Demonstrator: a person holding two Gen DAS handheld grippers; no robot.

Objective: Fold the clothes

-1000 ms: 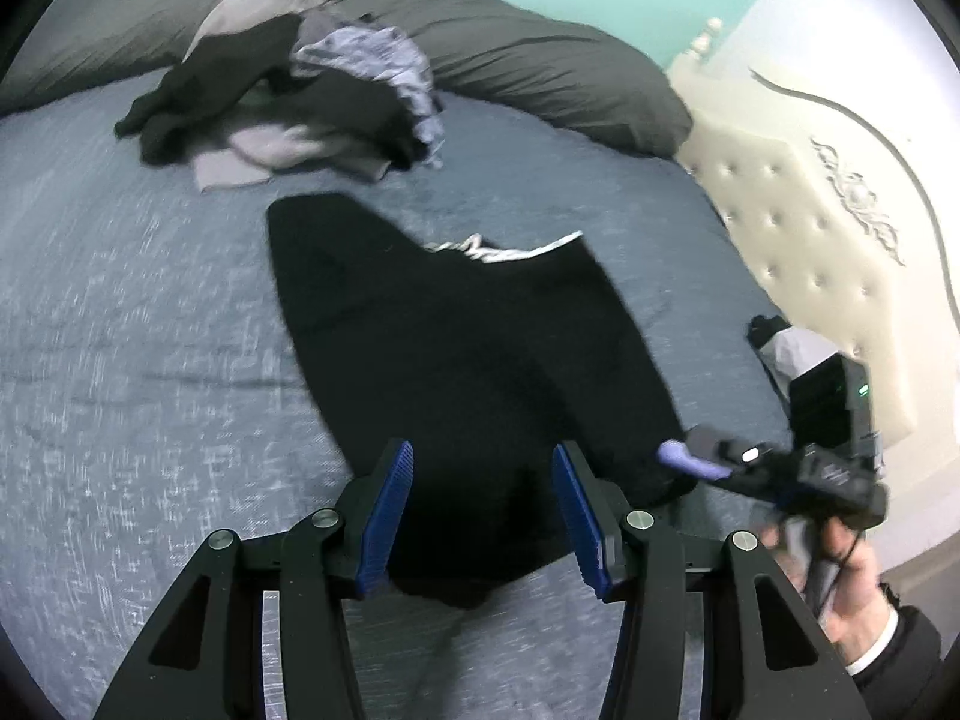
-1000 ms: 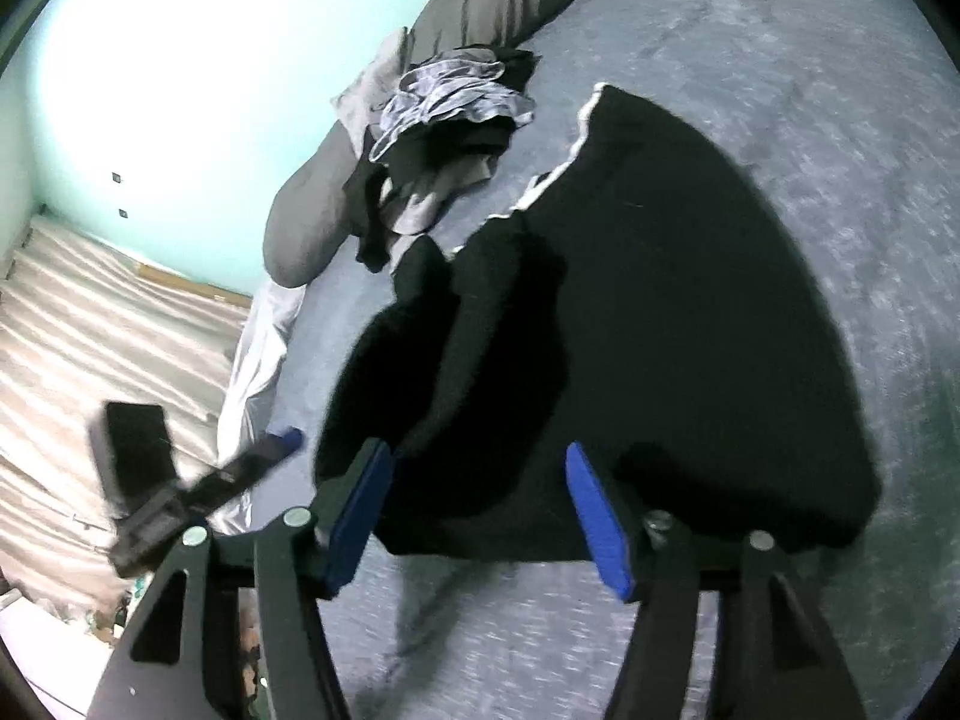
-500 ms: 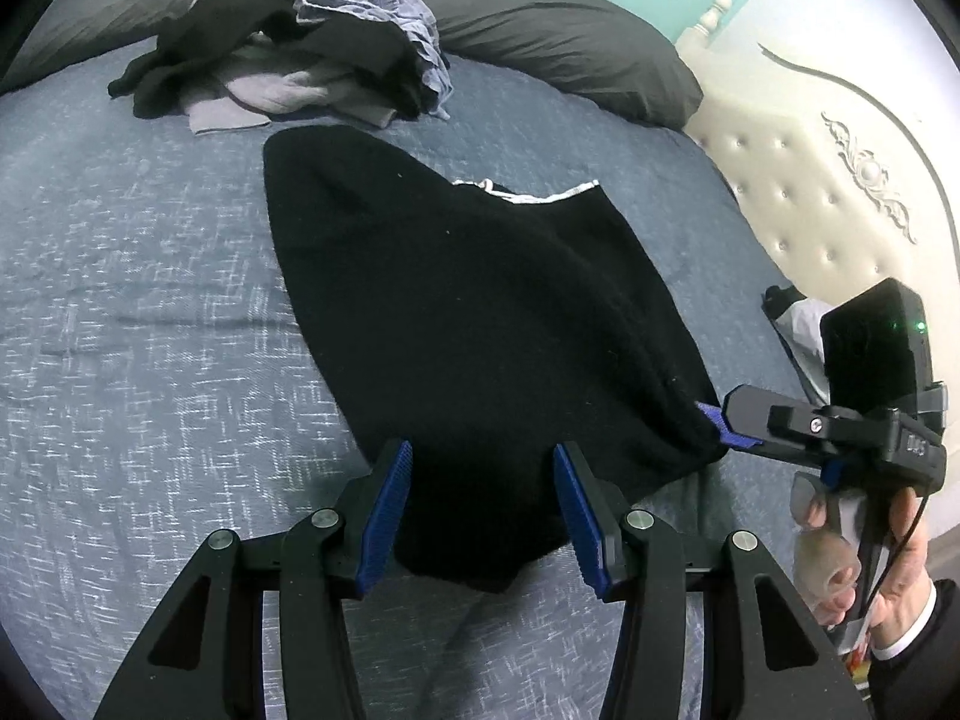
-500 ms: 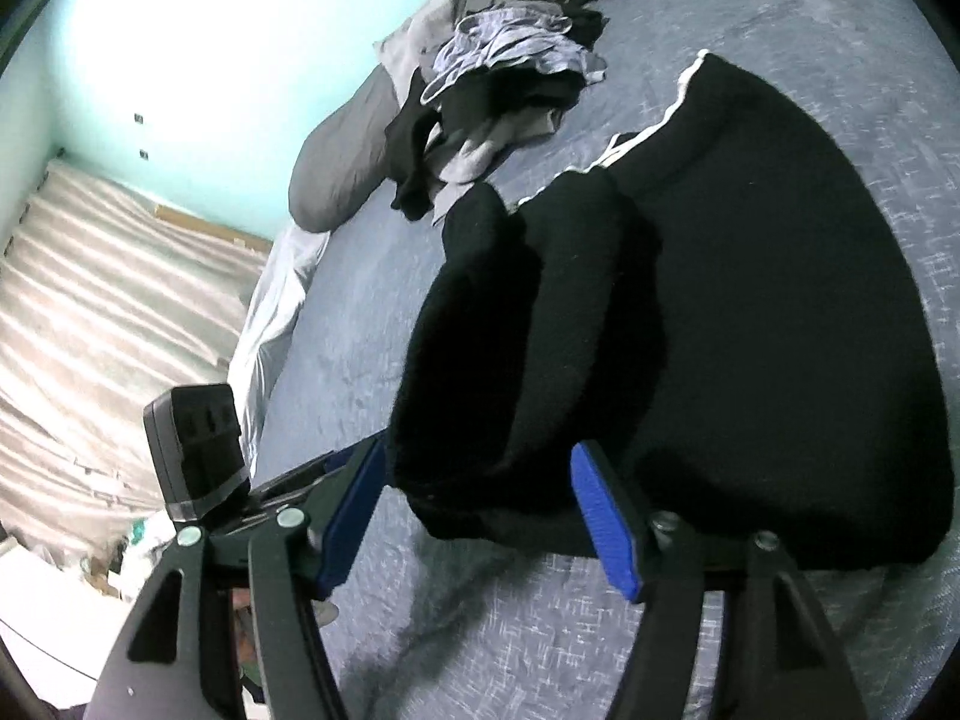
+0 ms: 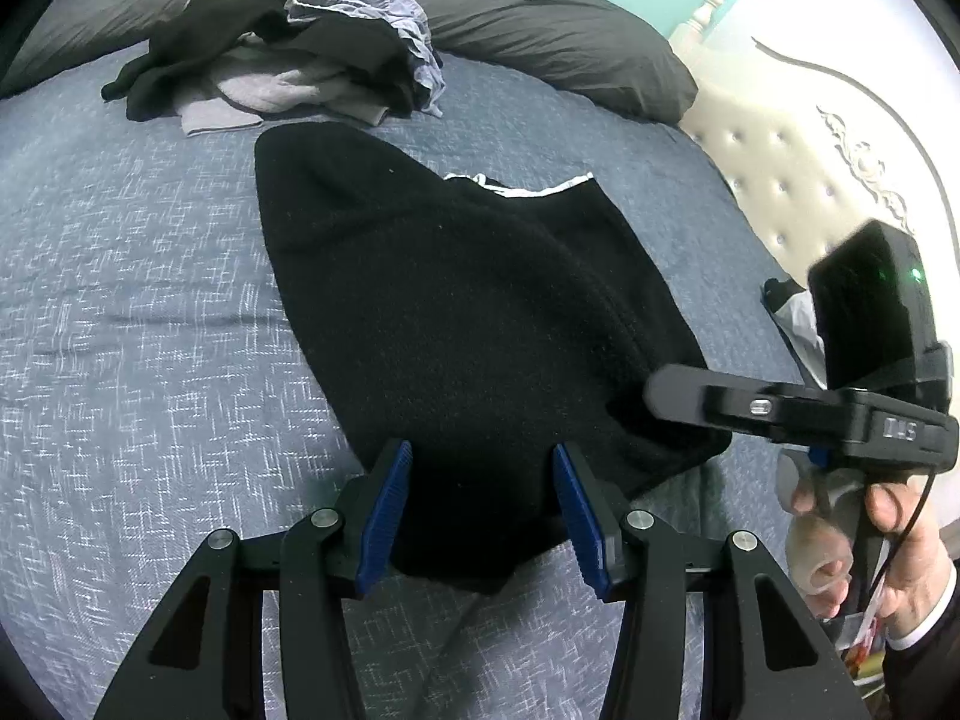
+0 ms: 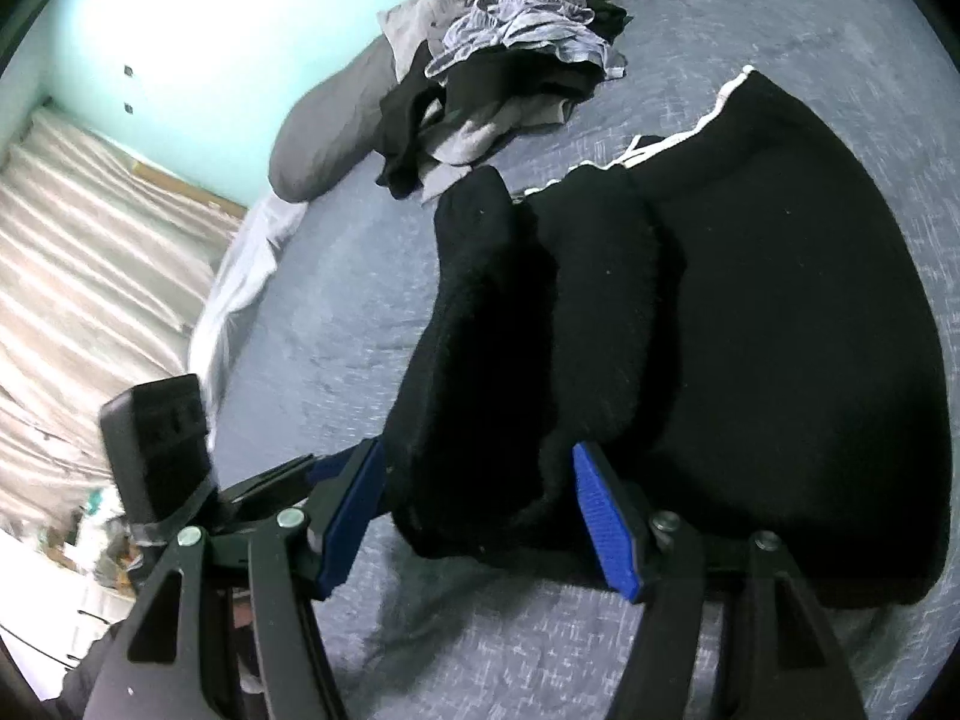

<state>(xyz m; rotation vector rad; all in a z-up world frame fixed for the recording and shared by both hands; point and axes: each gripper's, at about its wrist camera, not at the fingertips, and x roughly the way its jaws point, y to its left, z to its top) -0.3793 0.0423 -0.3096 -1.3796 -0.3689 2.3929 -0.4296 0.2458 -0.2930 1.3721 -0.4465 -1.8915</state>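
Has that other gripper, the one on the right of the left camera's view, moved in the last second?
Yes. The right gripper has risen in the left wrist view, toward the headboard, and now overlaps the black garment's edge.

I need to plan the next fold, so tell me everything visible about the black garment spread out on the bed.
The black fleecy garment lies on the blue-grey speckled bedspread, mostly flat and already doubled over, with a rolled ridge of layers along one side. A thin white trim edges its far end. Its near hem sits between the blue-padded fingers of the left gripper, and the right gripper straddles the rolled edge; neither pair visibly pinches it. A heap of grey and black clothes lies beyond it, apart.
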